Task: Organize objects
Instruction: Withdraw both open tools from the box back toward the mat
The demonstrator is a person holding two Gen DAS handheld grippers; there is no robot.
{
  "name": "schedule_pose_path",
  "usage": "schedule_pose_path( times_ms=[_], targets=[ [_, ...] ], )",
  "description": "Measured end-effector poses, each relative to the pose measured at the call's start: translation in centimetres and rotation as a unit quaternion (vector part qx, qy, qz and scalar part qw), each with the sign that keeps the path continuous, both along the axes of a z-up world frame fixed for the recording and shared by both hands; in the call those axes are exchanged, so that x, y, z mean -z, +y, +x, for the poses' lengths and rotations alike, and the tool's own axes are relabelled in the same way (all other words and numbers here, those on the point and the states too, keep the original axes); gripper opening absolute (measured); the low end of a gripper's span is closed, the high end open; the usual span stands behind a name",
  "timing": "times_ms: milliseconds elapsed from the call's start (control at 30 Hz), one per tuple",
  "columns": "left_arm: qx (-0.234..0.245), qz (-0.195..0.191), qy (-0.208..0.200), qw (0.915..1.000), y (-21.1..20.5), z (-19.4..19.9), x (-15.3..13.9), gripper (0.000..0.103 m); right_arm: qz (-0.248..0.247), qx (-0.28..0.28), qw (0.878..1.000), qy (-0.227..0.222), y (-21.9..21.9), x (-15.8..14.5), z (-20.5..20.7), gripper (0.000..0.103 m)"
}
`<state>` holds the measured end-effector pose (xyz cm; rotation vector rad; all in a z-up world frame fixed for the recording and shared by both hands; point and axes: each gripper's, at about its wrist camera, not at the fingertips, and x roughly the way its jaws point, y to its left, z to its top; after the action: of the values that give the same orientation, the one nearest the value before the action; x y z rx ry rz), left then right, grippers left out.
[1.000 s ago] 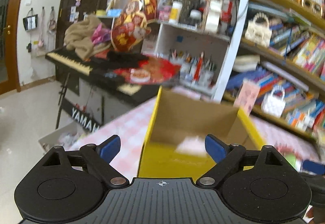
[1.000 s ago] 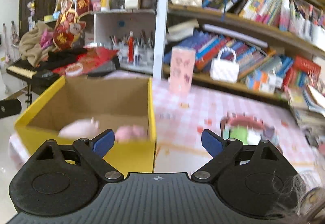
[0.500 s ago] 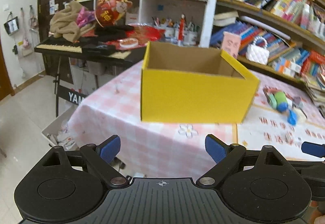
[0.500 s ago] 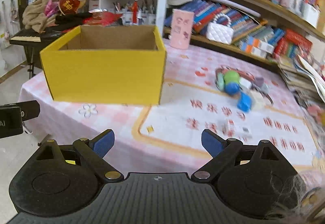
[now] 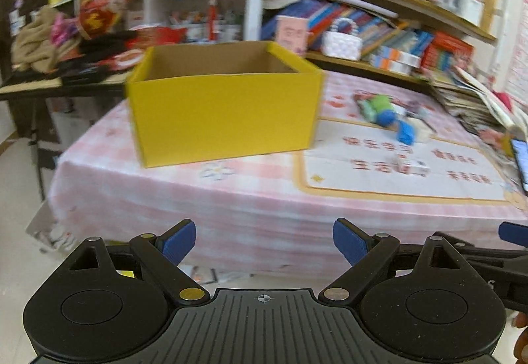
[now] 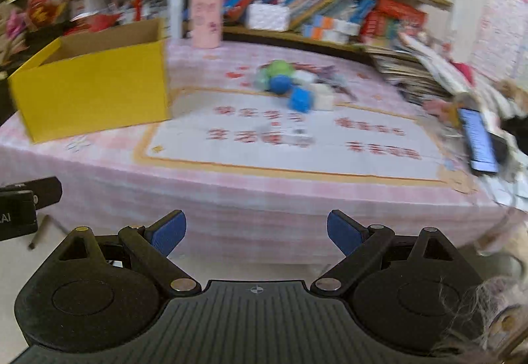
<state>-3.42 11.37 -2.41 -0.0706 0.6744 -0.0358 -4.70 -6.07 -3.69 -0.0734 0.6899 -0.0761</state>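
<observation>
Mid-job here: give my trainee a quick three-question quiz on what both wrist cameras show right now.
1. True or false: the left gripper holds a toy.
2. Multiple choice: the toy pile lies A) inside the yellow box, B) on the mat beside the box, C) on the floor.
3. Fill in: the phone lies near the table's ____ edge, seen from the right wrist view.

Key: 1 false, both it and the right gripper are open and empty; 2 B; 3 right.

left gripper (image 5: 264,241) and right gripper (image 6: 256,233) both held level with blue-padded fingers (image 5: 180,240) spread wide, gripping nothing.
</observation>
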Motion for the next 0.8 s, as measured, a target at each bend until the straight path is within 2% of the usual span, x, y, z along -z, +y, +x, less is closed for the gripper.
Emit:
schedule_pose_path(
  times_ms=[200,400,533,800],
  targets=[
    [0.069,0.003,-0.004,0.9976,-3.4,1.0,0.0,0.093,0.006,0.083,0.996,-0.009,-3.8,-0.5,-0.9,0.092],
    [0.126,0.014,-0.002,0.9919,-7.4,2.5,0.1,0.093,0.013,0.13,0.991,-0.014,-6.9,-0.8,-1.3,0.092],
    [0.146,0.03,-0.017,0.9886,-9.2,3.4,-0.3,0.093,0.023,0.158,0.987,-0.015,-8.8,-0.8,-1.1,0.092],
    [0.173,0.039,-0.01,0.9842,-12.2,5.5,0.1,0.093,0.028,0.192,0.981,-0.02,-11.6,-0.8,0.0,0.092]
  ],
)
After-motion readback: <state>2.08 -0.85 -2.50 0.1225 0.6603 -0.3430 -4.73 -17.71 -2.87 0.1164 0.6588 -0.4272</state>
